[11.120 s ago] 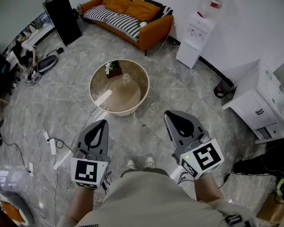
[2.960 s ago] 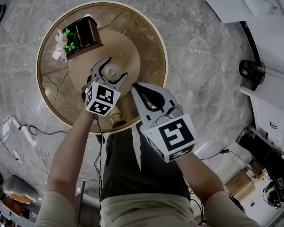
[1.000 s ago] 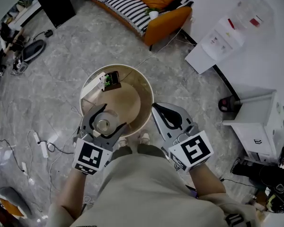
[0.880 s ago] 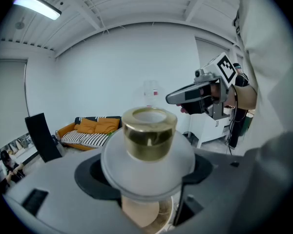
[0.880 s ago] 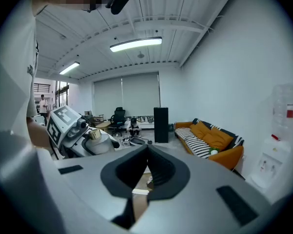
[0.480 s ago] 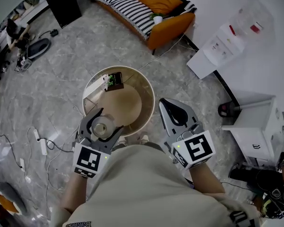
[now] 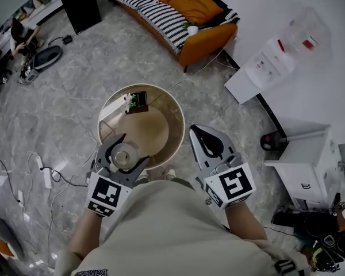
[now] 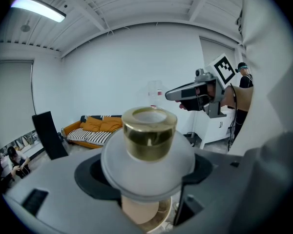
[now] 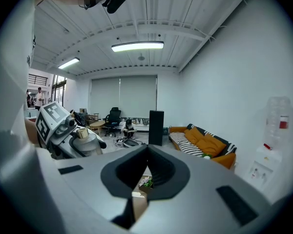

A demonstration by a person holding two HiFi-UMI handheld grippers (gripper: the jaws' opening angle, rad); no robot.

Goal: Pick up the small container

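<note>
The small container (image 7: pixel 122 156) is a frosted round jar with a gold neck. My left gripper (image 7: pixel 133 149) is shut on it and holds it in the air over the near edge of the round table (image 7: pixel 175 115). In the left gripper view the container (image 8: pixel 149 145) sits upright between the jaws, neck up. My right gripper (image 7: pixel 196 131) is shut with nothing in it, to the right of the table. The right gripper view shows its jaws (image 9: pixel 147 150) closed, with the left gripper (image 9: pixel 58 126) and the container (image 9: pixel 82 134) off to the left.
A small box with a plant (image 7: pixel 137 102) stands at the table's far side. An orange sofa (image 7: pixel 172 7), a black speaker (image 7: pixel 77 4), a water dispenser (image 7: pixel 270 59) and a white cabinet (image 7: pixel 310 165) ring the room. Cables (image 7: pixel 46 174) lie on the floor at left.
The container, earlier standing on the table, is now lifted in my left gripper. Over the last second both grippers have barely moved; only the view has shifted a little.
</note>
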